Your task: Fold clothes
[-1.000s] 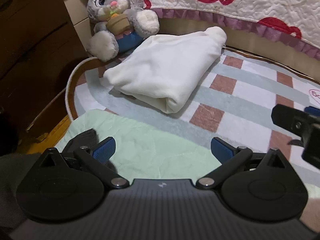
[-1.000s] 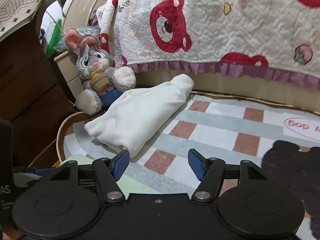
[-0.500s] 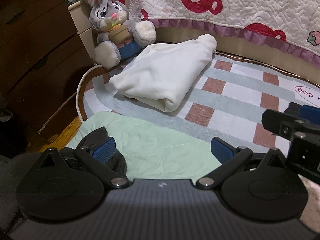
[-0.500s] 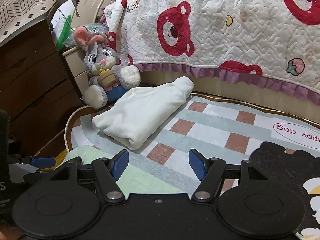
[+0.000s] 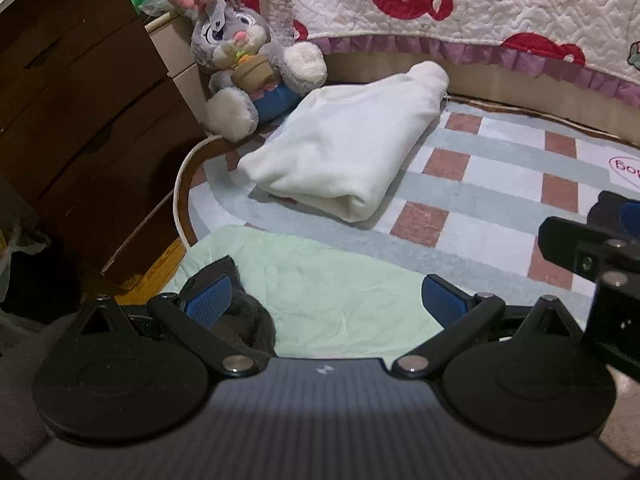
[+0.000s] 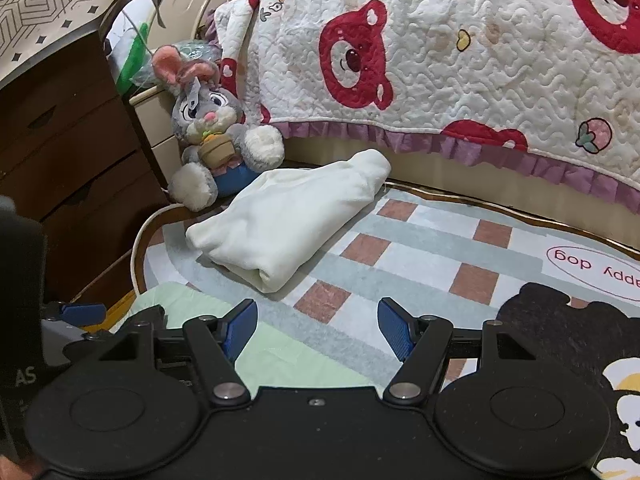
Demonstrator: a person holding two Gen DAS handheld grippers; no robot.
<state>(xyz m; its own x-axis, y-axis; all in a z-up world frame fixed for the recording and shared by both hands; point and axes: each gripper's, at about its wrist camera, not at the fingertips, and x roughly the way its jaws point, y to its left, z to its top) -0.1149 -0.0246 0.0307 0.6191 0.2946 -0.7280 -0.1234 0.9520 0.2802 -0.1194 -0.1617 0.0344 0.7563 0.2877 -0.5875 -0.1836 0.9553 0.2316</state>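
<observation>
Left of the white bundle (image 5: pixel 344 152) sits the plush rabbit (image 5: pixel 244 64); the bundle lies folded on the rug (image 5: pixel 496 184), and nearer lies a green cloth (image 5: pixel 320 284). Left gripper (image 5: pixel 326 300) and right gripper (image 6: pixel 318 326) hover over it, jaws spread and empty. Dark fabric (image 5: pixel 248 316) by the left gripper could snag when it closes.

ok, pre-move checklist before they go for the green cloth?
1. Left gripper open: ok, jaws wide.
2. Right gripper open: ok, jaws wide, nothing between.
3. Green cloth lying flat on the rug: ok, light wrinkles only.
4. Dark fabric by the left jaw, clear of the grasp: not ok, it overlaps the cloth's corner.
5. Folded white garment apart from the green cloth: ok.
6. Cloth's near edge visible: cannot tell, grippers hide it.
</observation>
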